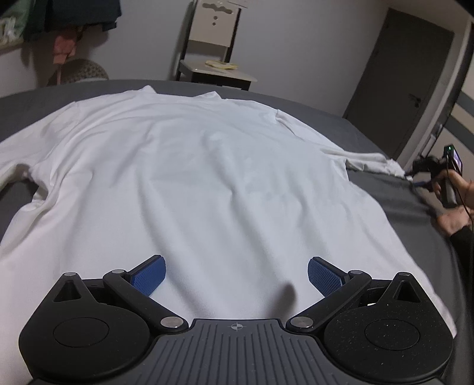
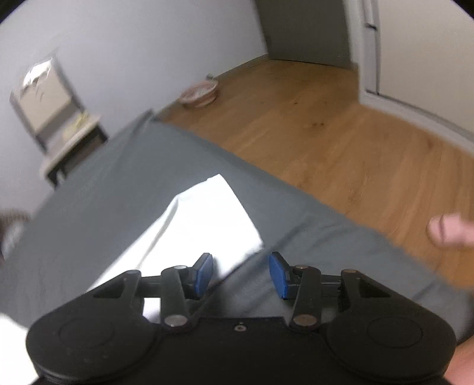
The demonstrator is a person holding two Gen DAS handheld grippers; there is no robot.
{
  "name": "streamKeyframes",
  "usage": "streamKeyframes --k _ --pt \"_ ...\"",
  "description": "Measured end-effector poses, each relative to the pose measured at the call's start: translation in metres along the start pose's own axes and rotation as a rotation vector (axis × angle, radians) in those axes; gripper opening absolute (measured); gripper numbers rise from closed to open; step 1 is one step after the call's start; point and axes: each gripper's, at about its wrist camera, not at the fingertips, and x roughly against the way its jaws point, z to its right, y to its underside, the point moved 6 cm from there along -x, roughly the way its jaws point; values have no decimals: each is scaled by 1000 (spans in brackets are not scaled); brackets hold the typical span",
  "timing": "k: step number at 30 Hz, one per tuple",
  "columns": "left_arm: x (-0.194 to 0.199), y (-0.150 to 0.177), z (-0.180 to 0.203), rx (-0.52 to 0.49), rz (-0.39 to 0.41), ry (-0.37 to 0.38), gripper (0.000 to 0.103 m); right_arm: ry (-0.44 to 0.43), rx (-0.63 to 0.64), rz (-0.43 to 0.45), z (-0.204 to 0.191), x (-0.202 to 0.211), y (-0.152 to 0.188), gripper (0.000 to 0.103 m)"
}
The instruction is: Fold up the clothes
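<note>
A white T-shirt (image 1: 192, 165) lies spread flat, collar away from me, on a bed with a grey sheet (image 1: 400, 213). My left gripper (image 1: 236, 275) hovers open over the shirt's lower hem area, its blue pads (image 1: 148, 277) wide apart with nothing between them. The shirt's right sleeve (image 1: 370, 161) stretches toward a hand (image 1: 453, 189) holding the other gripper at the bed's right side. In the right wrist view my right gripper (image 2: 241, 272) is open just above the sleeve end (image 2: 207, 219). The sleeve's edge lies near its left finger, ungripped. That view is blurred.
A bedside stand (image 1: 216, 71) sits past the far edge of the bed, and a dark door (image 1: 400, 83) is at the right. Clothes hang at the upper left (image 1: 59, 17). Wooden floor (image 2: 326, 133) with a round bowl (image 2: 200, 94) borders the bed.
</note>
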Motion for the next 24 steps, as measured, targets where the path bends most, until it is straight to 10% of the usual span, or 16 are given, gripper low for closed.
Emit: streamKeyframes --k 2,12,16,24 --pt "0 0 2 -25 0 -6 103 -13 -61 1 1 -5 2 6" --pt "10 -8 -9 117 4 60 103 -125 -115 164 -1 100 -15 5" --pt "19 -11 -9 131 20 59 103 69 -103 -78 32 93 42 5" --pt "36 -17 -8 159 54 58 103 111 -46 -68 39 85 84 5"
